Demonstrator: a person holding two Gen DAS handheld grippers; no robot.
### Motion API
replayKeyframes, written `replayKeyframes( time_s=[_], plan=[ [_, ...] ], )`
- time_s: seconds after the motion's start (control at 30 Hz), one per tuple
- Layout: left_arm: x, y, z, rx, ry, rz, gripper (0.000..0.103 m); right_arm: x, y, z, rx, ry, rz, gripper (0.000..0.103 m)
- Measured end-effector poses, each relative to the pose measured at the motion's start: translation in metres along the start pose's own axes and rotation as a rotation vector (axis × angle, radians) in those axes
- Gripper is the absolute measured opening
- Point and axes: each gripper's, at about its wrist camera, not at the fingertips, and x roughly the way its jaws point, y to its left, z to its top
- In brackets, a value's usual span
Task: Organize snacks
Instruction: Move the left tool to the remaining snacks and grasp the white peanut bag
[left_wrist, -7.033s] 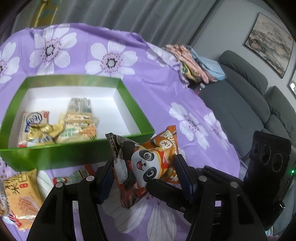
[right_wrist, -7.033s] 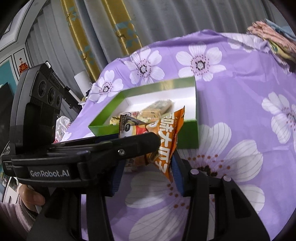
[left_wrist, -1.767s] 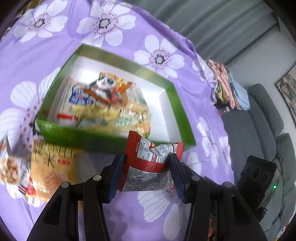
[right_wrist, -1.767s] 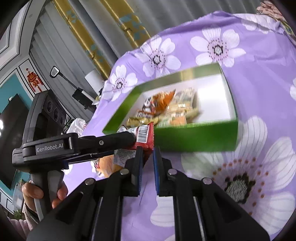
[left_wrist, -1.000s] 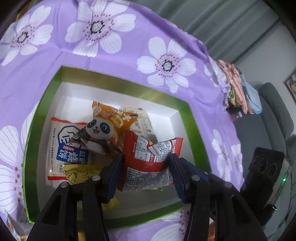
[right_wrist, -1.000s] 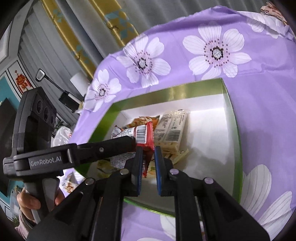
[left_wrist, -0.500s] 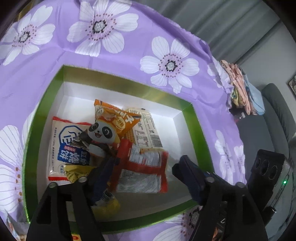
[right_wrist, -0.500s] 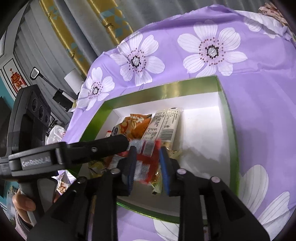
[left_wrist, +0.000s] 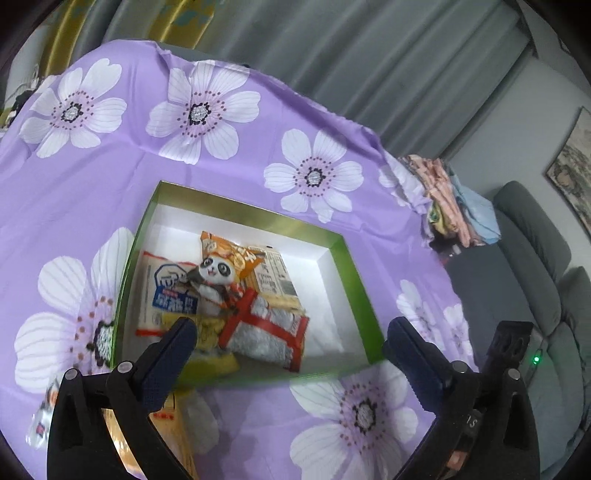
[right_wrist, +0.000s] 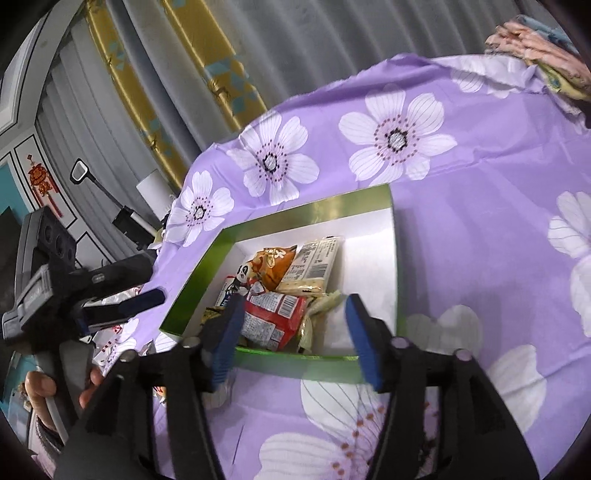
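A green box (left_wrist: 354, 280) with a white inside lies on the purple flowered cloth. Inside it rest a red and silver snack packet (left_wrist: 267, 326) (right_wrist: 273, 314), an orange panda packet (left_wrist: 221, 260) (right_wrist: 269, 267), a white and blue packet (left_wrist: 168, 291) and a pale bar packet (right_wrist: 317, 264). My left gripper (left_wrist: 288, 332) hangs near the box's front edge, jaws opening wide, nothing between the pads. My right gripper (right_wrist: 291, 326) is also opening above the box's front edge; the red packet lies below it, free of the pads.
More snack packets (left_wrist: 170, 432) lie on the cloth in front of the box at the left. A pile of folded clothes (left_wrist: 454, 203) sits at the cloth's far right edge, with a grey sofa (left_wrist: 535, 258) beyond. A hand (right_wrist: 40, 387) holds the left gripper's handle.
Both grippers let go of the red packet, which now lies in the box. Both sets of jaws opened and drew back and up from the box.
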Motion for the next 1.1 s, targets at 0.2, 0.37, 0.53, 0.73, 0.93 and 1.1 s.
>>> replayKeyframes(
  time_s=[0.2,0.37,0.53,0.73,0.93,1.1],
  plan=[
    [-0.028,0.005,-0.015,-0.019,-0.033,-0.024,0.102,-0.022,0.007,-0.011,-0.015,-0.022,-0.002,0.085],
    [-0.049,0.013,-0.022,-0.053,-0.078,-0.064,0.102,-0.031,0.013,-0.021,-0.010,-0.028,0.032,0.103],
    [-0.066,0.040,-0.030,-0.101,-0.174,-0.103,0.102,-0.028,0.024,-0.038,-0.016,0.000,0.066,0.103],
    [-0.085,0.070,-0.037,-0.074,-0.229,0.109,0.102,-0.015,0.037,-0.056,-0.053,0.060,0.086,0.103],
    [-0.093,0.100,-0.047,-0.114,-0.179,0.076,0.102,0.003,0.051,-0.069,-0.075,0.110,0.073,0.103],
    [-0.106,0.120,-0.052,-0.154,-0.176,0.087,0.102,0.014,0.070,-0.079,-0.103,0.145,0.095,0.103]
  ],
)
